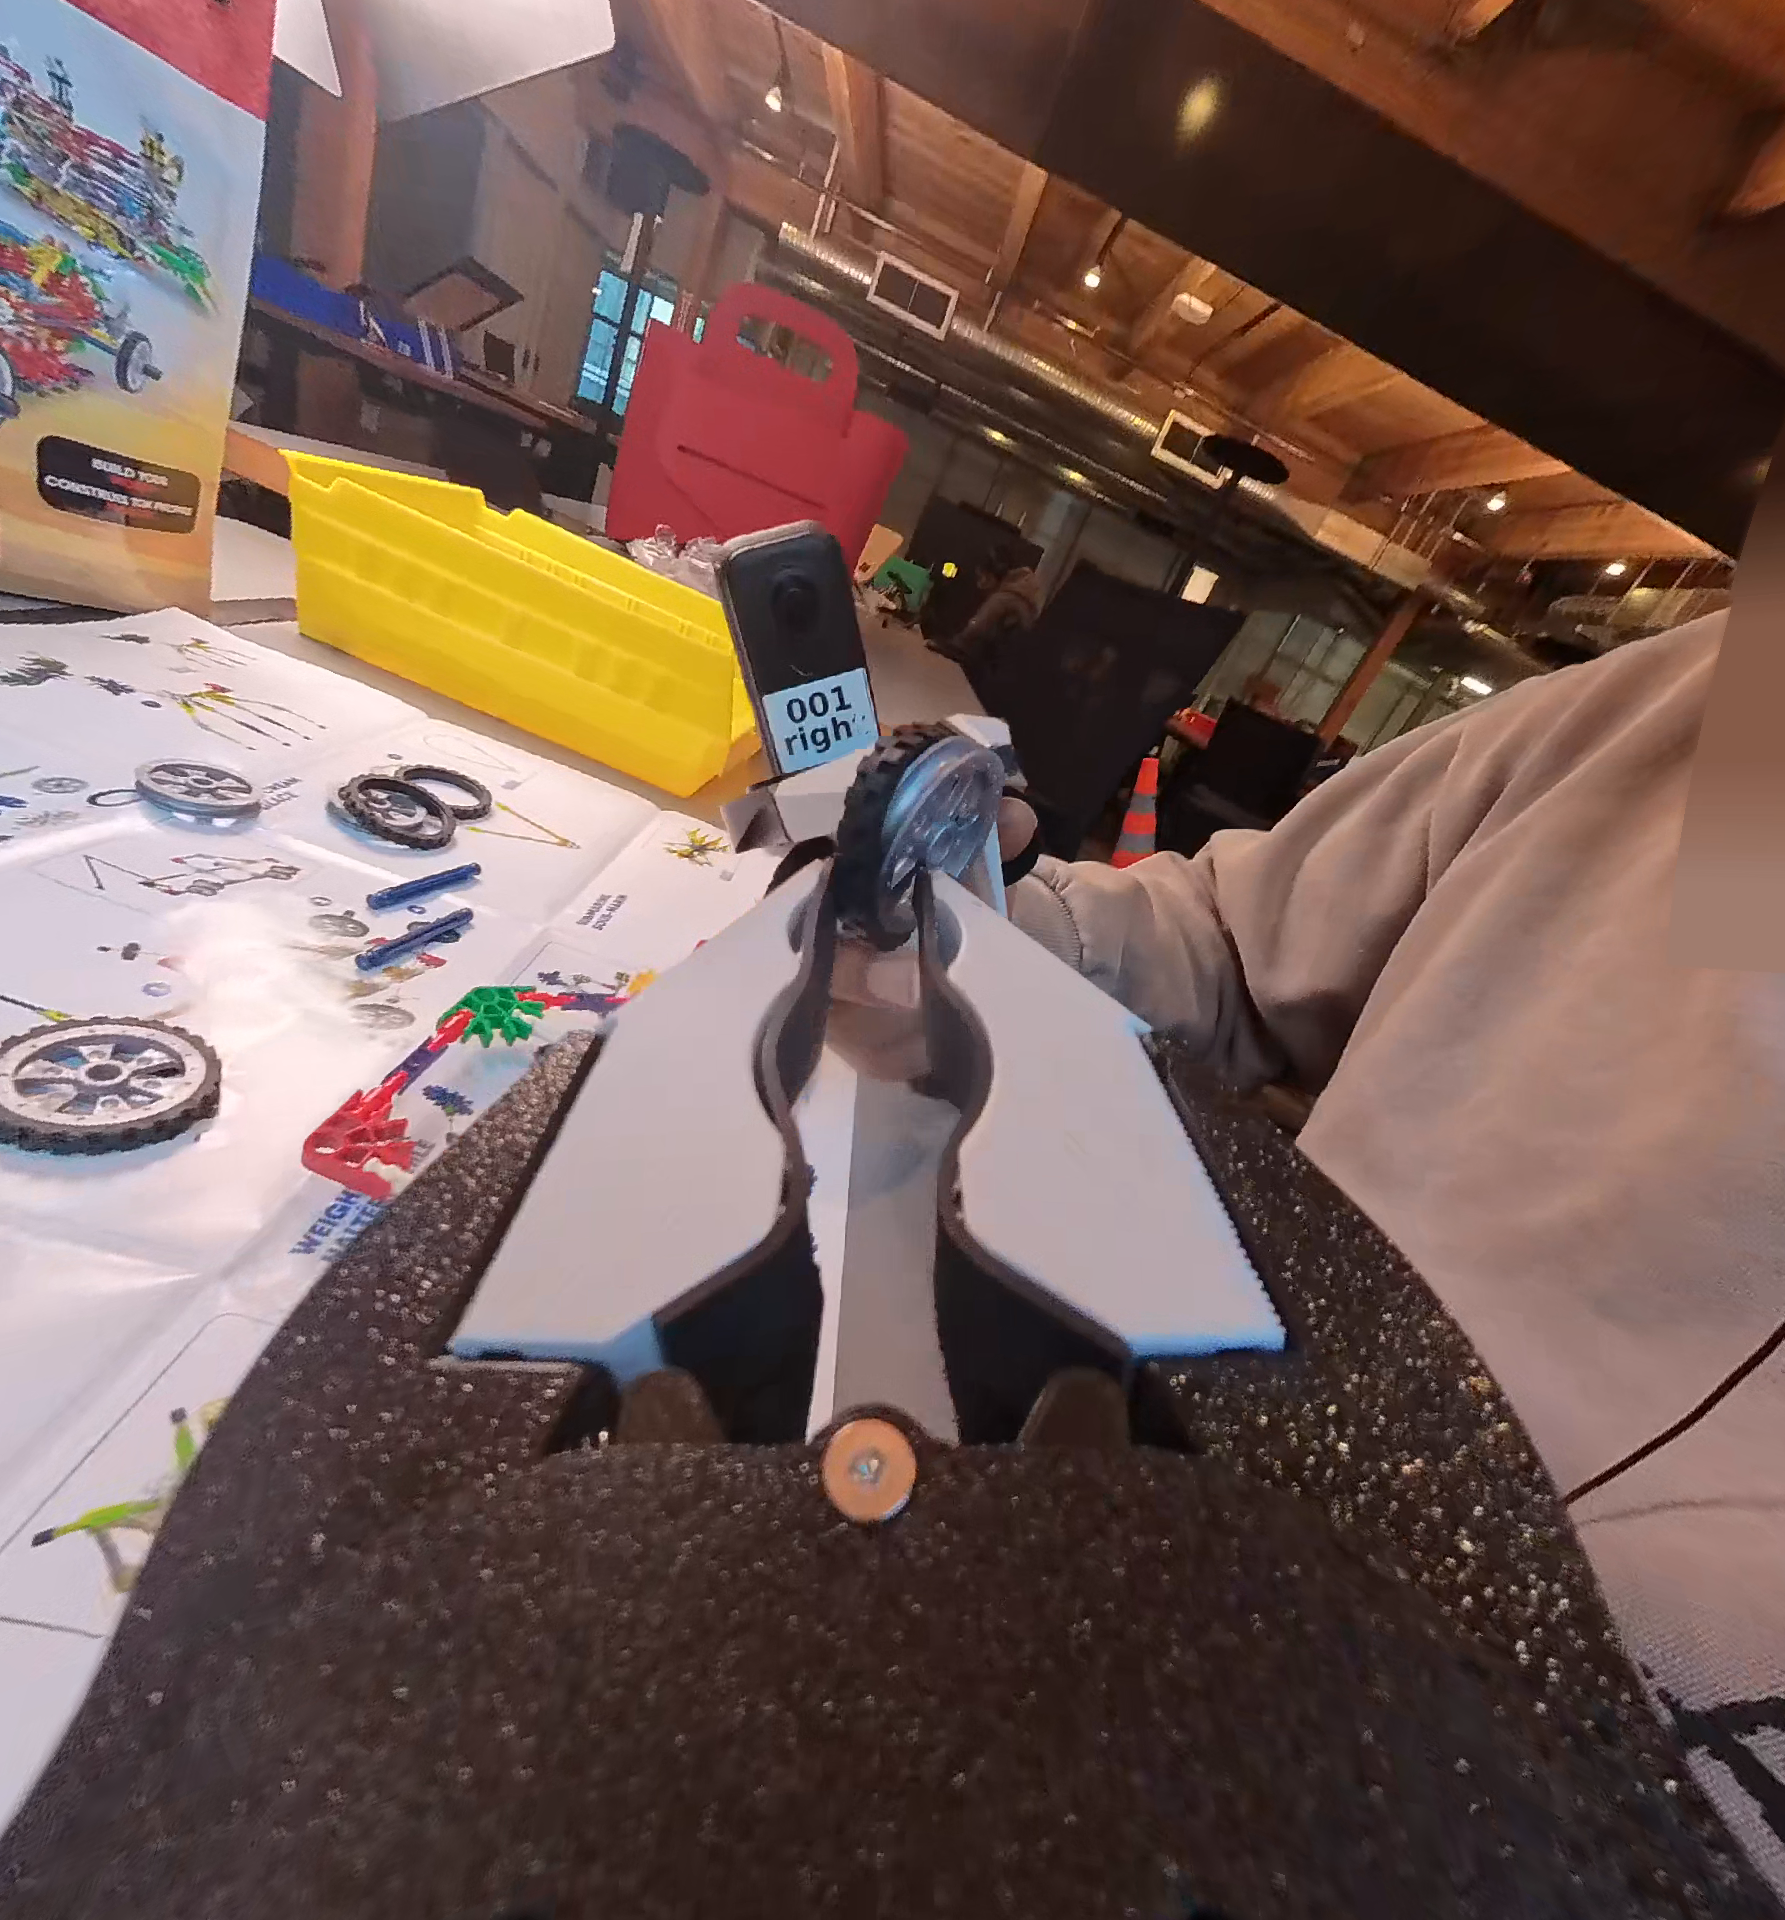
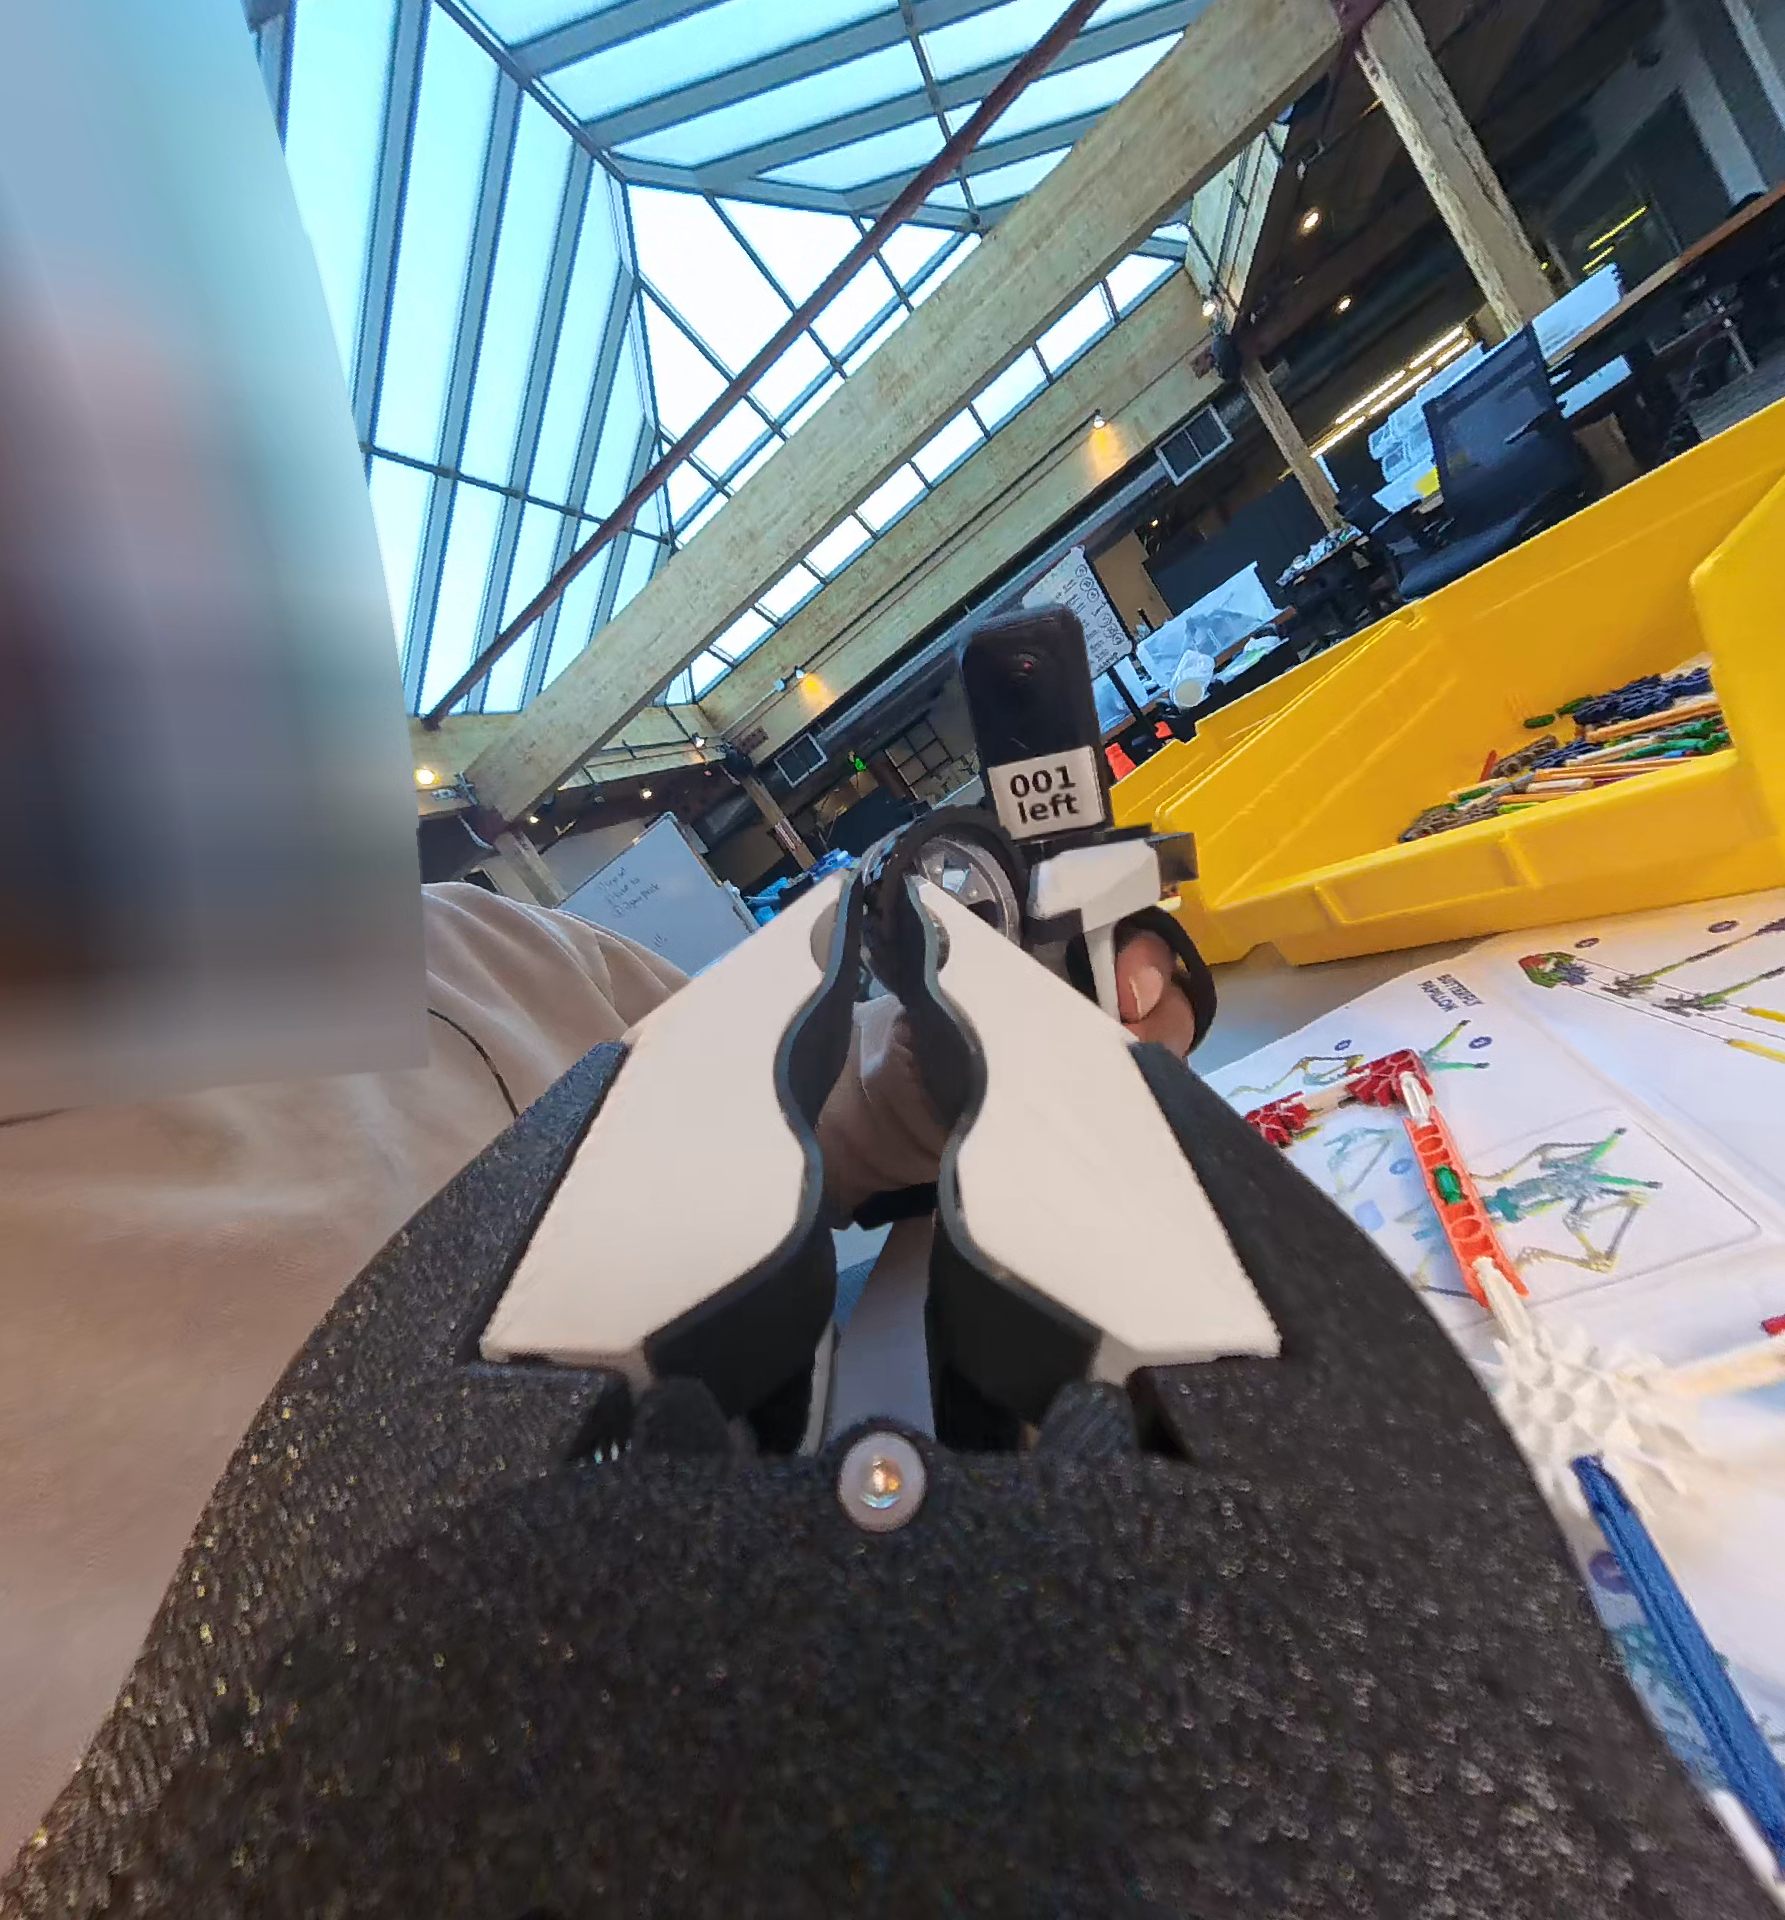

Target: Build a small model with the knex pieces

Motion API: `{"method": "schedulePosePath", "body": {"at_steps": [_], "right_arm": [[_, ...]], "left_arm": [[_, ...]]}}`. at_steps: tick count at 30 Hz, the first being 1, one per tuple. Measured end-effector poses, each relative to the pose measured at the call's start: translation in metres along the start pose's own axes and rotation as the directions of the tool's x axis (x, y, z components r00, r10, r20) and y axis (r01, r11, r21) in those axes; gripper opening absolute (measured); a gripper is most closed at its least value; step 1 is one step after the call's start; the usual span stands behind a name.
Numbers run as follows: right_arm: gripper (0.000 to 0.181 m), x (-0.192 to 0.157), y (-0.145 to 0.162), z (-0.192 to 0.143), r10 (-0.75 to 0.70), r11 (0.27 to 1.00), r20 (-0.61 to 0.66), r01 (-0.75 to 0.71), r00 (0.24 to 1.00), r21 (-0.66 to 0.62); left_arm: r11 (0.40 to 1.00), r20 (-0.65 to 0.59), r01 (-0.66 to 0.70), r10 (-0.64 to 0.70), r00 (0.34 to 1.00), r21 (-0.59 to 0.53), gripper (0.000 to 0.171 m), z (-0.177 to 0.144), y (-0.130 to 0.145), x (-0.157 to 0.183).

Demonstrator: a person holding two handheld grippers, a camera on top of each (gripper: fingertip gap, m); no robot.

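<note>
White instruction sheets are covering the tabletop (image 1: 244,1226) at lower left while, mid-frame, left tool (image 1: 872,914) and right tool (image 2: 883,914) are both pinching one small wheel (image 1: 919,821), which risks twisting loose.

A big paper sheet (image 1: 192,1195) with drawings covers the bench. On it, near the left edge, a wheel (image 1: 90,1081) with a black tyre lies flat. Farther back lie a grey wheel hub (image 1: 197,790), two black tyres (image 1: 412,808) touching each other, and two blue rods (image 1: 420,909) side by side. A yellow bin (image 1: 514,613) stands toward the far edge, just past the sheet. Behind it stands a red bag (image 1: 753,447). A toy box (image 1: 77,312) stands at the far left corner. In the right wrist view, coloured sticks (image 2: 1615,758) lie in a yellow bin, and a white star piece (image 2: 1584,1392) rests on the sheet.
</note>
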State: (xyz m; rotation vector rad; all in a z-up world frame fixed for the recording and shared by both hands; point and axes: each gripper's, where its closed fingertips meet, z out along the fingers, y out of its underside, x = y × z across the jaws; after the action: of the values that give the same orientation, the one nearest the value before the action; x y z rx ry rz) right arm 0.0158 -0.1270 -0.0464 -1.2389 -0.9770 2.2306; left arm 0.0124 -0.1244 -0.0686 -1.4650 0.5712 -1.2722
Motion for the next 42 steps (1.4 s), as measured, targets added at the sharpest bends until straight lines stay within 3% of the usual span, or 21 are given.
{"method": "schedulePosePath", "body": {"at_steps": [5, 9, 14, 20, 23, 27, 32, 42], "right_arm": [[0.003, -0.005, -0.005, 0.000, -0.011, 1.000, 0.019, 0.011, 1.000, 0.029], [0.004, -0.002, 0.001, 0.000, -0.031, 0.999, -0.003, 0.031, 1.000, 0.010], [0.006, 0.002, 0.000, -0.004, -0.053, 0.998, -0.026, 0.053, 0.998, -0.021], [0.022, -0.023, 0.017, -0.001, 0.012, 0.989, 0.140, 0.008, 0.990, -0.147], [0.020, -0.026, 0.029, 0.000, 0.032, 0.978, 0.168, 0.004, 0.985, -0.210], [0.010, -0.019, 0.036, -0.002, -0.053, 0.964, 0.119, 0.082, 0.991, -0.254], [0.009, 0.003, 0.035, -0.007, -0.185, 0.943, -0.034, 0.167, 0.982, -0.289], [0.008, 0.017, 0.019, -0.006, -0.506, 0.847, -0.235, 0.426, 0.830, -0.317]], "left_arm": [[0.990, -0.120, 0.091, -0.079, 0.990, 0.104, 0.006, -0.002, -0.012, 0.014], [0.988, -0.100, 0.107, -0.096, 0.990, 0.113, 0.010, -0.004, -0.015, 0.010], [0.999, -0.078, -0.011, 0.014, 0.997, 0.038, 0.003, -0.006, -0.012, 0.016], [0.982, -0.160, -0.172, 0.158, 0.974, -0.078, 0.004, -0.006, 0.003, 0.036], [0.967, -0.188, -0.213, 0.185, 0.965, -0.140, 0.003, -0.004, 0.015, 0.040], [0.962, -0.179, -0.184, 0.149, 0.973, -0.203, 0.004, -0.004, 0.023, 0.036], [0.958, -0.093, -0.084, 0.061, 0.994, -0.274, 0.003, -0.006, 0.031, 0.017], [0.973, 0.034, 0.058, -0.052, 0.998, -0.223, 0.005, -0.006, 0.025, -0.004]]}}
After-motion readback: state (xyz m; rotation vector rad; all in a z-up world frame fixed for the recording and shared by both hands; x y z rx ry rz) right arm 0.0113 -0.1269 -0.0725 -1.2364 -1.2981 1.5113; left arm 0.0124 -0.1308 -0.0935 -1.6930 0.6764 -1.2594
